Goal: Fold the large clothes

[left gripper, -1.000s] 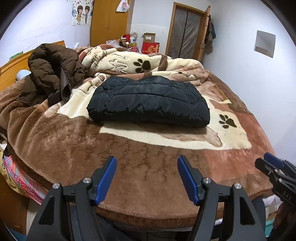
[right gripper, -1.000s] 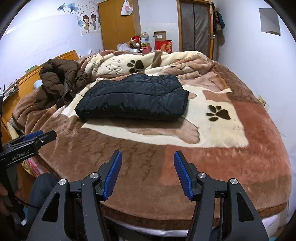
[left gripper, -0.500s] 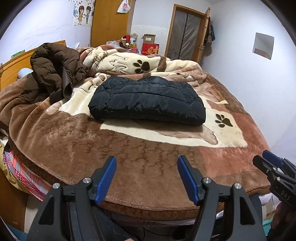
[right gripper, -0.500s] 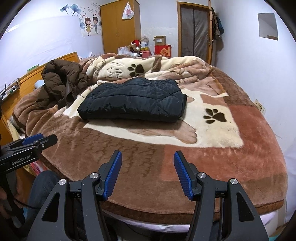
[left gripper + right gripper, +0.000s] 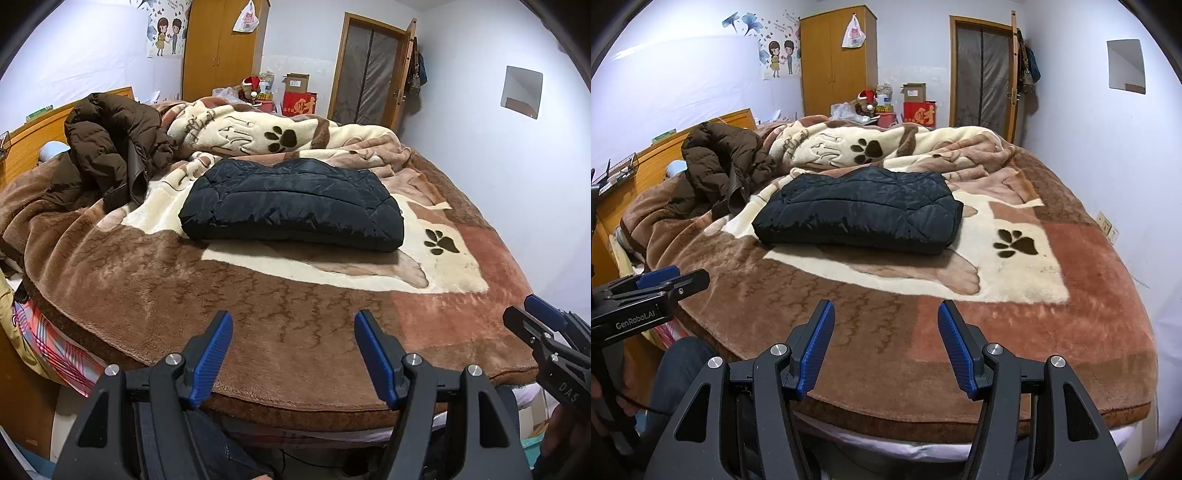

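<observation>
— While both tools hang over the near edge of the bed (image 5: 332, 402), where is the garment?
— The black quilted jacket (image 5: 291, 205) lies folded on the paw-print blanket (image 5: 441, 242), mid-bed, well apart from either tool.
— Are they gripping anything?
— No. The left tool (image 5: 293, 350) stands with jaws apart and nothing between them; the right tool (image 5: 885, 345) likewise.
— Anything beside the jacket?
— A brown puffer coat (image 5: 720, 162), heaped to its left near the headboard (image 5: 646, 162).
</observation>
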The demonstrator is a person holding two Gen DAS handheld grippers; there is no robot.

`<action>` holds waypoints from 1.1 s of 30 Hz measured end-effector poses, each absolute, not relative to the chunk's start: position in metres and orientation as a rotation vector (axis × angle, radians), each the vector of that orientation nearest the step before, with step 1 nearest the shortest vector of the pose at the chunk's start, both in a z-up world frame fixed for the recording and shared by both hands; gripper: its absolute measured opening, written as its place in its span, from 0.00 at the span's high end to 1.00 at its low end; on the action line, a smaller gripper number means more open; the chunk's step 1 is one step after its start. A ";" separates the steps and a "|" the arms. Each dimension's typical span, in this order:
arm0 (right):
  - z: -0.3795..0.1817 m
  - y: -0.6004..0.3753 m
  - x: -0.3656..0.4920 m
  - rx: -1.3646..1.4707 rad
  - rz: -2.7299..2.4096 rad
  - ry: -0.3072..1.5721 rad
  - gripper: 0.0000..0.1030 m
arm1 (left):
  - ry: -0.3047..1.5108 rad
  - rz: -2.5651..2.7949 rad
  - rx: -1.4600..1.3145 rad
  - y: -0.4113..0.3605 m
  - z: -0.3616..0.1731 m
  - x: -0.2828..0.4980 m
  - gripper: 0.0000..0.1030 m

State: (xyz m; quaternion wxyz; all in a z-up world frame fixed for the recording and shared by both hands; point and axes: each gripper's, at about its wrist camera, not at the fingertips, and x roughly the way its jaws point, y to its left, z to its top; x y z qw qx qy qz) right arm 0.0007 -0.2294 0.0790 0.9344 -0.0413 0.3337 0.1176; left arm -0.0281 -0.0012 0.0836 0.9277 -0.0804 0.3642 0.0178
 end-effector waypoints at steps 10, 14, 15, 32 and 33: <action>0.079 -0.229 0.000 -0.096 0.253 0.691 0.43 | 0.743 0.049 -0.160 -0.002 0.083 -0.029 0.32; 0.079 -0.228 0.001 -0.094 0.254 0.691 0.43 | 0.745 0.052 -0.163 -0.003 0.083 -0.028 0.32; 0.079 -0.228 0.000 -0.095 0.254 0.691 0.43 | 0.744 0.051 -0.165 -0.003 0.083 -0.029 0.32; 0.078 -0.226 0.000 -0.096 0.254 0.693 0.43 | 0.738 0.044 -0.170 -0.004 0.083 -0.030 0.30; 0.078 -0.226 0.000 -0.096 0.255 0.694 0.43 | 0.737 0.043 -0.172 -0.004 0.083 -0.030 0.29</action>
